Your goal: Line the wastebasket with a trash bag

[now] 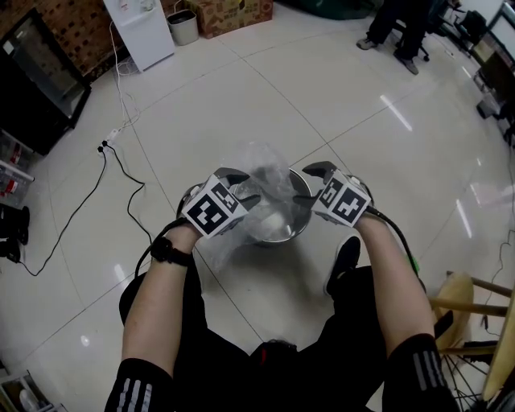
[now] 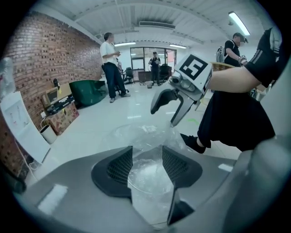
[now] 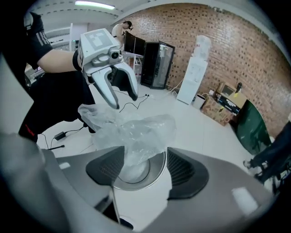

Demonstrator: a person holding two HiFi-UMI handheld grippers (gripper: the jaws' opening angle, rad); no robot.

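Holding both grippers low over the wastebasket (image 1: pixel 283 232), the person keeps the left gripper (image 1: pixel 241 189) with its fingers partly apart; clear film of the trash bag (image 1: pixel 261 170) lies in the gap, and the pads do not seem to press it. The right gripper (image 1: pixel 310 187) stands wide, gripping nothing, with the bag's bunched top just ahead. The bag sits crumpled over the round metal wastebasket's mouth, partly down inside. Beyond lies white tiled floor (image 1: pixel 265 88), then a white water dispenser (image 1: pixel 138 32) and a cardboard box (image 1: pixel 233 14).

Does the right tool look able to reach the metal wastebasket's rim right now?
Probably yes: the right tool hangs open close to the rim of the wastebasket, with only loose trash bag film between them.
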